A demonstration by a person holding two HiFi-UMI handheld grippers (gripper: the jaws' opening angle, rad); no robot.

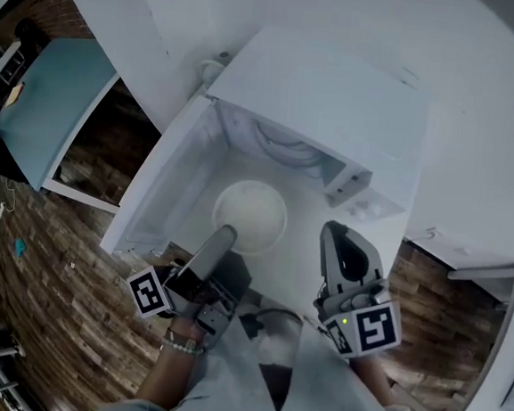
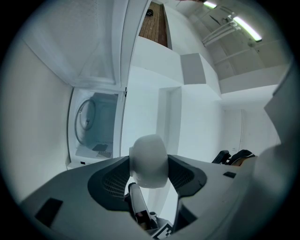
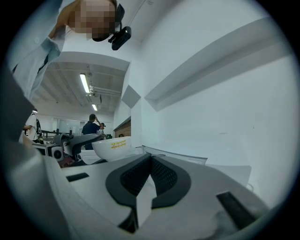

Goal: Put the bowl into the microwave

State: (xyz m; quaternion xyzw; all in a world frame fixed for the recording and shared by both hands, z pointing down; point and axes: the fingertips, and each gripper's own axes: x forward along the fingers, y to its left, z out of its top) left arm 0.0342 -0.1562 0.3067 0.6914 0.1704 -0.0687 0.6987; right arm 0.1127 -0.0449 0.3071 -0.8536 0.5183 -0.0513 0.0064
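A white bowl (image 1: 250, 216) hangs in front of the open white microwave (image 1: 329, 99). My left gripper (image 1: 225, 236) is shut on the bowl's near rim. In the left gripper view the rim (image 2: 149, 161) fills the gap between the jaws, with the microwave's cavity (image 2: 93, 126) ahead at the left. The microwave door (image 1: 165, 183) is swung out to the left. My right gripper (image 1: 334, 229) is shut on nothing, just right of the bowl. Its own view shows its gripper (image 3: 151, 157) with the jaws together, and the bowl (image 3: 112, 147) and left gripper (image 3: 75, 140) to its left.
A teal tabletop (image 1: 47, 101) stands at the far left over wooden flooring (image 1: 54, 272). A white ledge (image 1: 484, 265) lies to the right of the microwave. A person (image 3: 91, 124) stands far off in the room behind.
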